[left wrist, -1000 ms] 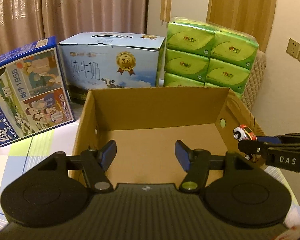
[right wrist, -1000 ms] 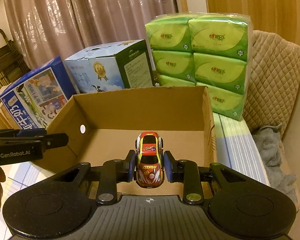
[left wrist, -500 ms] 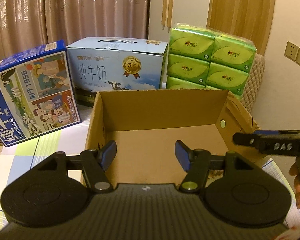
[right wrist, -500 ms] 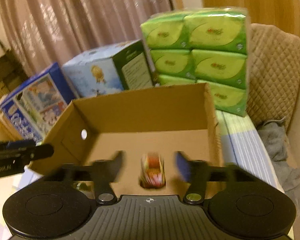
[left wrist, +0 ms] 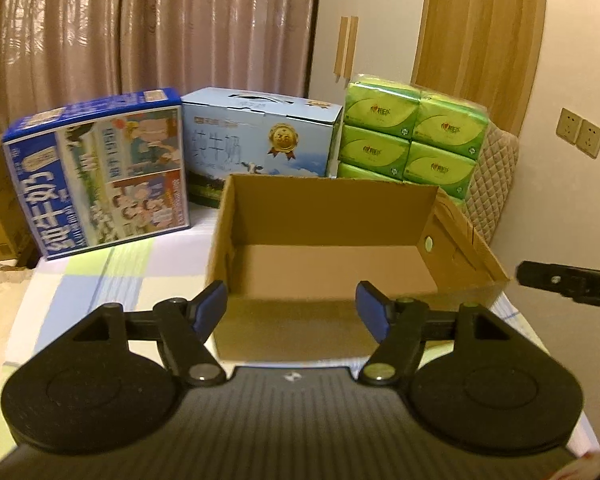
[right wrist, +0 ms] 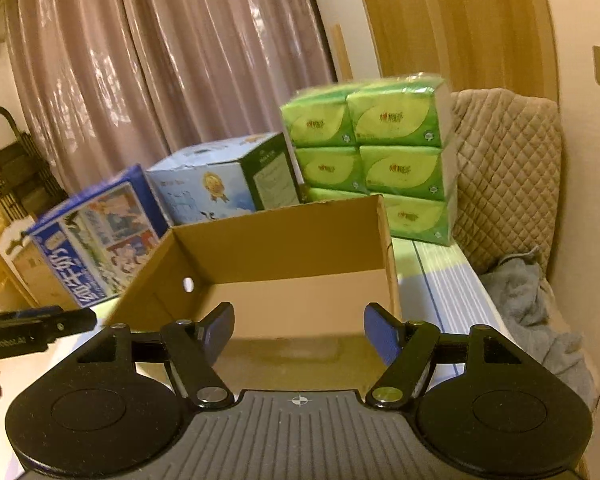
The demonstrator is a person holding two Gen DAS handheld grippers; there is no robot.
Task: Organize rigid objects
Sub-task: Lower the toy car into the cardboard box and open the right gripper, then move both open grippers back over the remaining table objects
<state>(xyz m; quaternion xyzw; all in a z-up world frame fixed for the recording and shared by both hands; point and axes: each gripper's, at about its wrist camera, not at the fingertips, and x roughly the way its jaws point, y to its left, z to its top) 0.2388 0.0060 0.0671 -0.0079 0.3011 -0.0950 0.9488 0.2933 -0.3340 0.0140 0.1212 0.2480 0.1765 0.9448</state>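
The open-topped box (left wrist: pixel 324 216) of matte corrugated cardboard, rectangular, lies just ahead of both fingers, its long axis crosswise. Left gripper (left wrist: pixel 292 306) fingers are opening, empty. Right gripper (right wrist: pixel 299 330) fingers stand apart, empty.

The cardboard box (left wrist: pixel 328 208) stood open-topped, its inside free for a claw. Behind it, milk cartons (left wrist: pixel 260 140) and stacked tissue packs (right wrist: pixel 372 152) walled off the far side.

Left gripper (left wrist: pixel 292 306) opening; right gripper (right wrist: pixel 299 330) open.
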